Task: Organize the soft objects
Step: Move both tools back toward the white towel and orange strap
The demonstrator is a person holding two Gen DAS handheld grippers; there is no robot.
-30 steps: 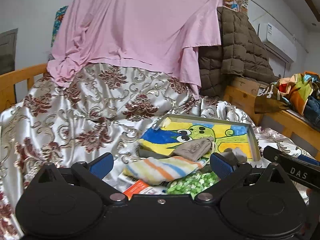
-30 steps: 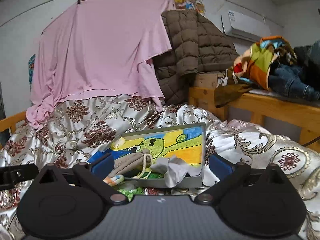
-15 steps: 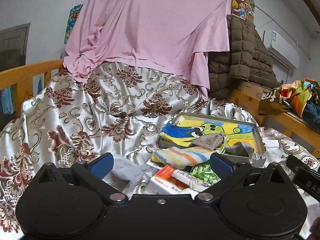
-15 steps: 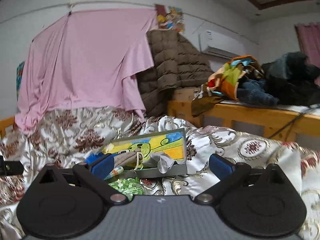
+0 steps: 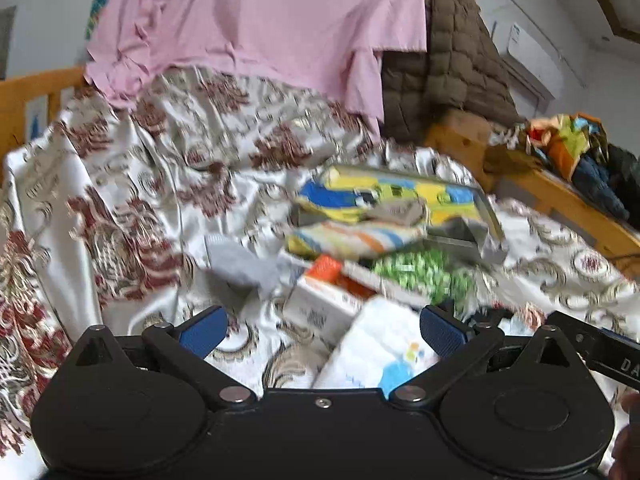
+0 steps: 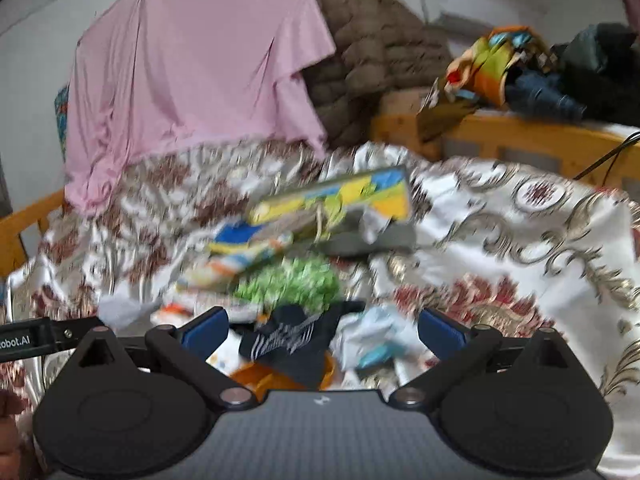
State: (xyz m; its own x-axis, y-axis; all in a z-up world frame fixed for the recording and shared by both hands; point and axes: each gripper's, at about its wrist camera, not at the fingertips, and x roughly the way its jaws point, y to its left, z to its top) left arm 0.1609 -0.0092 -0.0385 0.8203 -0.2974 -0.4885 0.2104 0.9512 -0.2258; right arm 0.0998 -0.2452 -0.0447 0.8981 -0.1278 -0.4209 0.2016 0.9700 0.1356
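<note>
Spread over the bed, a floral satin sheet carries clutter near its middle; both grippers, fingers wide and empty, seem between picks, likely next the black patterned sock.

Clutter pile ahead; bedspread leftward bare.

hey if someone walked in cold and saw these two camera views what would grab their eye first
Probably the big pink sheet hanging across the back wall, above the silver and maroon patterned bedspread. Next, the bright cartoon-printed box lying mid-bed, with a striped cloth and a green speckled bundle jumbled in front of it. Nearest the right gripper, which is open like the left gripper, lies a dark sock with white stripes.
</note>
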